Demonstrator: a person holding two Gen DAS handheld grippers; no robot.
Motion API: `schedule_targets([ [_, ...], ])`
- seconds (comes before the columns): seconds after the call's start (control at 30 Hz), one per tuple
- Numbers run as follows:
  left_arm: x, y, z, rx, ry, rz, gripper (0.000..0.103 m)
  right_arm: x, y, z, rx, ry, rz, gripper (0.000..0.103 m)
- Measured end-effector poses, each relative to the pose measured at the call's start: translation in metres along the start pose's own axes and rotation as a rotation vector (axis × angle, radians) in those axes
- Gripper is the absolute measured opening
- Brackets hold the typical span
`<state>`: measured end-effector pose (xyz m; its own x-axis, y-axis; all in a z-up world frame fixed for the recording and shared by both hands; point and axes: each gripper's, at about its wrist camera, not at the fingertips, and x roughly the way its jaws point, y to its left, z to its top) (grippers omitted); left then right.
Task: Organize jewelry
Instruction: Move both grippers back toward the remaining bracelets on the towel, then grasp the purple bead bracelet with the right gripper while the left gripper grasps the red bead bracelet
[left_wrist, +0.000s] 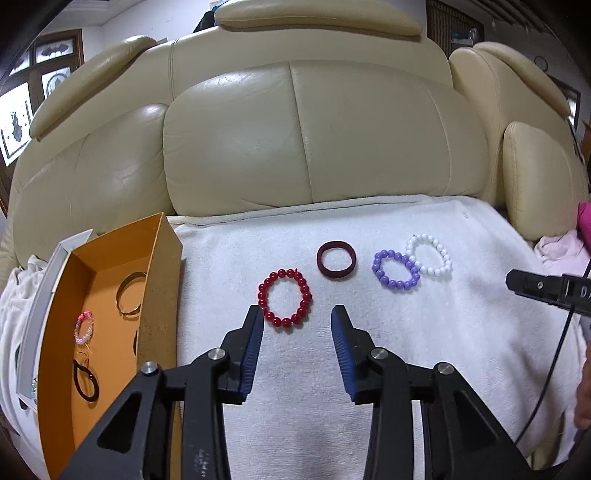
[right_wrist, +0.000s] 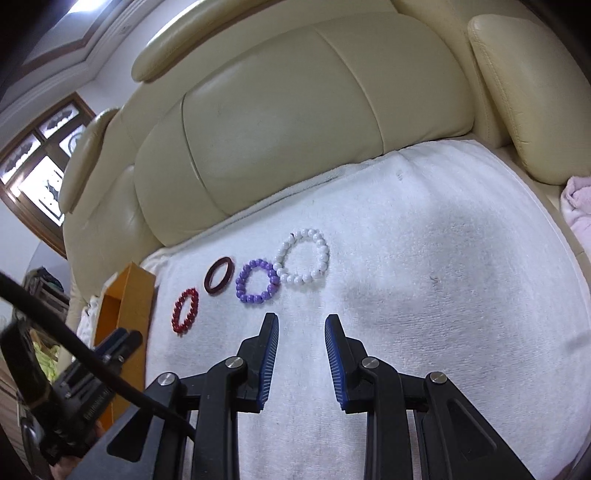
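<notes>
Red bead bracelet (left_wrist: 285, 298) lies on the towel (left_wrist: 461, 332) near its left edge beside the orange box (left_wrist: 162, 280); left gripper (left_wrist: 297, 326), jaws apart and empty, should straddle one beaded side squarely before closing.

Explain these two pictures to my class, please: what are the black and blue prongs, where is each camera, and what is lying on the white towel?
A person holds hand-held tongs in each hand; no robot arm. Each camera sits on its tongs, looking along the fingers. The left tongs and right tongs are both open and hold nothing. On the white towel lie a red bead bracelet, a dark maroon bangle, and a purple bead bracelet touching a white bead bracelet. The orange box at the left already contains several pieces.
</notes>
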<state>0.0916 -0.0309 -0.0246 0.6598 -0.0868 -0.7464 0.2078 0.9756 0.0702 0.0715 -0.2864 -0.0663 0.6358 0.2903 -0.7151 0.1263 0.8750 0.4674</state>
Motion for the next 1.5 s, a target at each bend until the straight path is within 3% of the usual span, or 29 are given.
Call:
schedule_targets([
  [0.5, -0.002, 0.007, 0.000, 0.010, -0.092, 0.059, 0.041, 0.034, 0.022, -0.003, -0.025, 0.026, 0.030, 0.029],
  [0.83, 0.007, 0.011, 0.003, 0.012, -0.095, 0.085, 0.045, 0.060, 0.036, -0.004, -0.035, 0.054, 0.028, 0.029],
  [1.17, 0.023, 0.018, 0.004, 0.012, -0.064, 0.094, 0.049, 0.078, 0.033, -0.002, -0.012, 0.080, 0.028, 0.029],
  [1.5, 0.056, 0.033, 0.004, -0.048, 0.026, 0.015, 0.049, 0.104, 0.031, 0.009, 0.079, 0.117, 0.058, 0.029],
])
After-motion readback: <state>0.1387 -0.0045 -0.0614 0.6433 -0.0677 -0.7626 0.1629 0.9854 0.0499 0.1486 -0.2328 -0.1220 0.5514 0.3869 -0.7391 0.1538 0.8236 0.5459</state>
